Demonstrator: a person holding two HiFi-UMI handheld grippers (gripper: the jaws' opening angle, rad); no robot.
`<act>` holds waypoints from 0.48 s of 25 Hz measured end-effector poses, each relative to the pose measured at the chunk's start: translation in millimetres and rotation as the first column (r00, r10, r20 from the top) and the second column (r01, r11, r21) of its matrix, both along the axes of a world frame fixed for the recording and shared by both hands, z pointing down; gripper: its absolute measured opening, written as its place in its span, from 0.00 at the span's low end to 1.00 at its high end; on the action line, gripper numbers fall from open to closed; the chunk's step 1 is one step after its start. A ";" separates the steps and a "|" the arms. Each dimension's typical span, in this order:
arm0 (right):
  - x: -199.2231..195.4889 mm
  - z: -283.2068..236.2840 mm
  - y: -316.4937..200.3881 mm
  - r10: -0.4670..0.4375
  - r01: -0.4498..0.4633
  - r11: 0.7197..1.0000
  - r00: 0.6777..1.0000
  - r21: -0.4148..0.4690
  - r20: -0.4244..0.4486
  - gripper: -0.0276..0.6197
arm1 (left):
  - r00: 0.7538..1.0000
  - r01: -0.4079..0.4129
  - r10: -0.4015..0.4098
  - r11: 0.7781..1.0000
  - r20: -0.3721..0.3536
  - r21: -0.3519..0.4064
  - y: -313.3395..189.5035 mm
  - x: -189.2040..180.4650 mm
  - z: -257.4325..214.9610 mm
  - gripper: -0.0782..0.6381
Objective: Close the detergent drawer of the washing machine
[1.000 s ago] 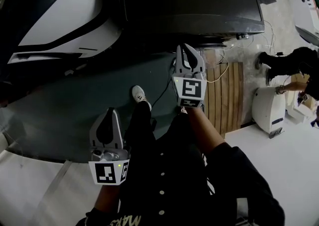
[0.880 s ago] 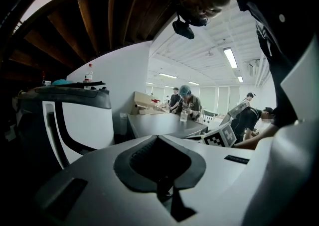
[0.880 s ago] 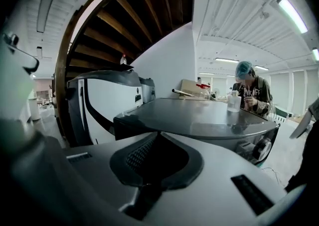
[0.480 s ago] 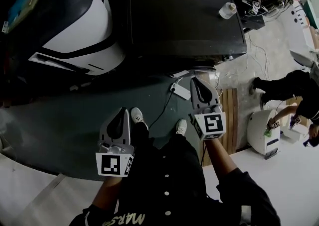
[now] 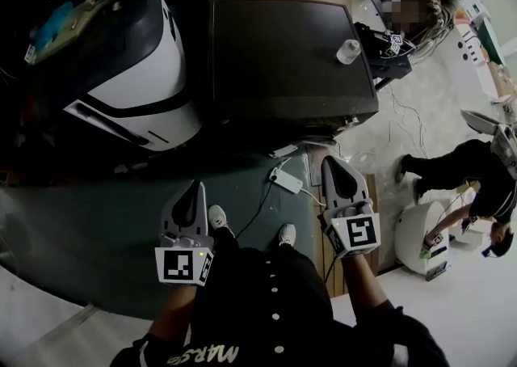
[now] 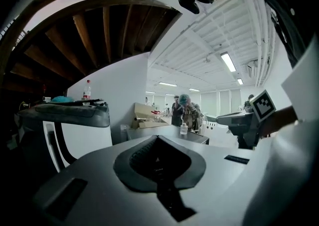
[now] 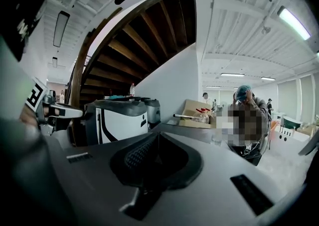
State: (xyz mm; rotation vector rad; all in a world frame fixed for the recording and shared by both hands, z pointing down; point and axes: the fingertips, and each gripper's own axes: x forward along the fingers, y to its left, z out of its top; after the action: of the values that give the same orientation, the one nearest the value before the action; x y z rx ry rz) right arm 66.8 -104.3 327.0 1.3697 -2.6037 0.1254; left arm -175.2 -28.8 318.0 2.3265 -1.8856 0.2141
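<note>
left hand-held gripper (image 5: 195, 187), right hand-held gripper (image 5: 332, 163): closed, empty | bottle (image 5: 348, 51) on dark machine (image 5: 283, 58)

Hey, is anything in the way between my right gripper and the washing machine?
Nothing visible. The right gripper, shut and empty, has only open air before the washing machine. The drawer itself can't be made out from here.

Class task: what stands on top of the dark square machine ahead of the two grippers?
One small clear bottle stands near the right edge of the dark machine; nothing else shows on its top. The machine's front face is hidden from above.
</note>
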 end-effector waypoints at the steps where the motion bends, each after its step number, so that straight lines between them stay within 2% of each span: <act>1: 3.5 -4.9 2.3 -0.001 0.001 1.000 1.000 0.010 0.007 0.09 | 1.000 0.001 -0.001 1.000 0.002 0.011 -0.2 0.1 -4.3 0.11; 9: 19.9 -37.3 6.7 0.025 -0.029 0.999 0.996 0.043 0.088 0.09 | 1.000 0.023 -0.024 0.997 0.003 0.075 -5.0 -4.6 -30.2 0.11; 12: 28.3 -45.4 5.9 0.035 -0.040 0.998 0.996 0.057 0.083 0.09 | 0.999 0.033 -0.034 0.995 0.006 0.094 -5.9 -6.7 -39.4 0.11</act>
State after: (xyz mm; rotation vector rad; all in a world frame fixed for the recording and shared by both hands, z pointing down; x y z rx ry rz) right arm 95.2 -98.4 281.6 1.4640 -2.6690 0.1136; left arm -181.9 -34.7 278.6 2.3542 -1.9776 0.1329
